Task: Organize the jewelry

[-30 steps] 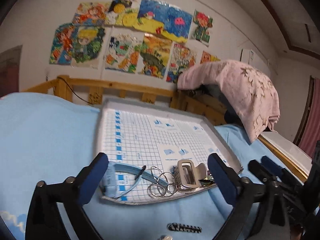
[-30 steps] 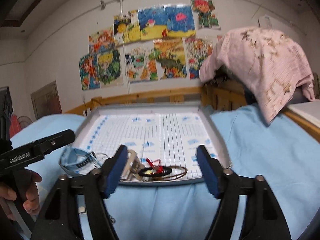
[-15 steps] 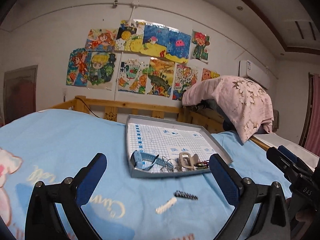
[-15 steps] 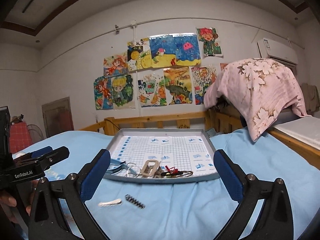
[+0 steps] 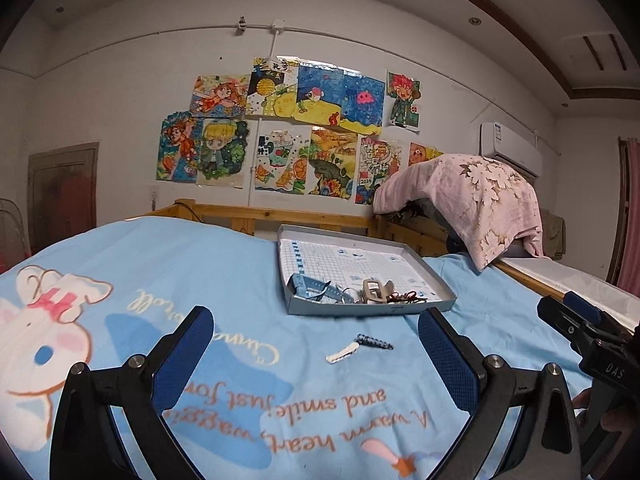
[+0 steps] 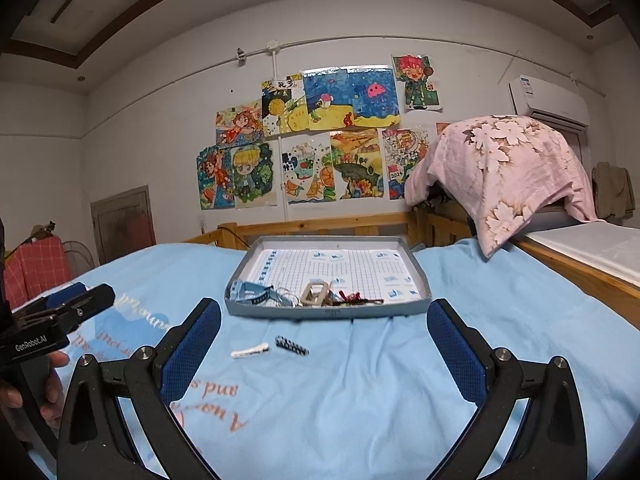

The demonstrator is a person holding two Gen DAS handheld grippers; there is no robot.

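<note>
A grey tray (image 5: 372, 309) (image 6: 328, 312) with a grid-paper lining lies on the blue bedspread. Along its near edge sit a blue strap (image 5: 308, 285) (image 6: 252, 292), thin rings, a beige hair claw (image 5: 374, 290) (image 6: 316, 294) and a dark red-and-black piece (image 5: 408, 298) (image 6: 356, 299). On the bedspread in front of the tray lie a white clip (image 5: 342, 353) (image 6: 250, 351) and a dark clip (image 5: 374, 341) (image 6: 292, 346). My left gripper (image 5: 316, 356) and right gripper (image 6: 324, 346) both stand open, empty, well back from the tray.
A wooden bed rail (image 6: 320, 226) runs behind the tray below a wall of drawings. A pink flowered cloth (image 5: 472, 196) drapes over a heap at the right. The other handle and a hand (image 6: 44, 364) show at each view's edge.
Both grippers have pulled back from the tray, which now looks small and far. The right jaws have spread wider. The two clips on the bedspread have come into view.
</note>
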